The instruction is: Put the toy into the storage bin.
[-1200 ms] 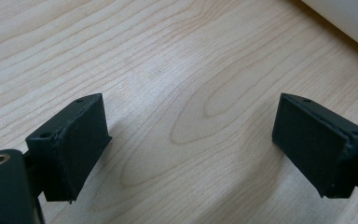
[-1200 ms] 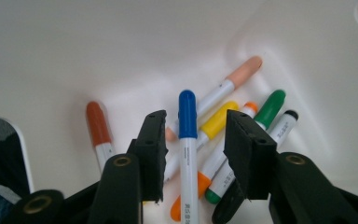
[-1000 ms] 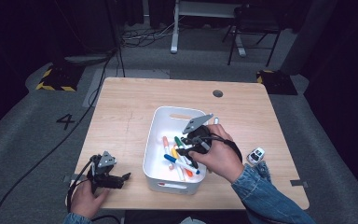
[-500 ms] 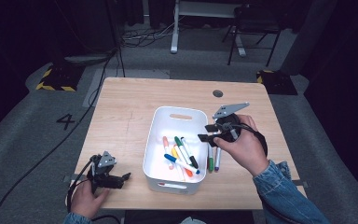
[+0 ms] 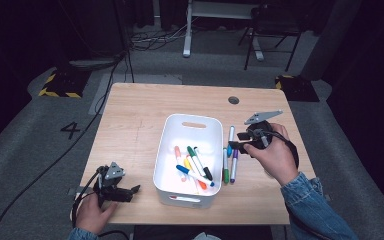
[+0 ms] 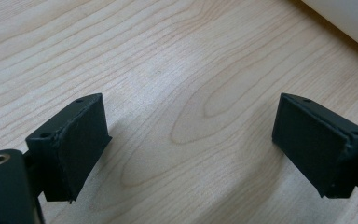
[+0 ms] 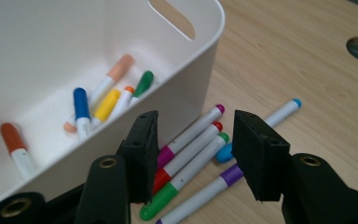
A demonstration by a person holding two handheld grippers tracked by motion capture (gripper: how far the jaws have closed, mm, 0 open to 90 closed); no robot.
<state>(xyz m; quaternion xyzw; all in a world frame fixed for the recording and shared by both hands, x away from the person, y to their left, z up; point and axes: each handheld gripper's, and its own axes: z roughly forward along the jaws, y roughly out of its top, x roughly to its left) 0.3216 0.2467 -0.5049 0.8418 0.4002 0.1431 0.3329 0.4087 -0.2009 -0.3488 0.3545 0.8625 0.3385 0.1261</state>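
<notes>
A white bin holds several coloured markers. Several more markers lie on the wooden table just right of the bin. My right gripper hovers over these loose markers. In the right gripper view its jaws are open and have been widening; purple, red and green capped markers lie on the table below, with nothing pressed between the pads. The bin wall stands to their left. My left gripper rests at the table's front left, open over bare wood.
A round cable hole sits in the tabletop behind the right gripper. The bin's corner shows just ahead of the left gripper. Bare wood stretches left of the bin. A chair, a desk base and cables stand on the floor beyond the table.
My right gripper has moved right, from over the bin's inside to above the loose markers beside it. The left hand has stayed put.
</notes>
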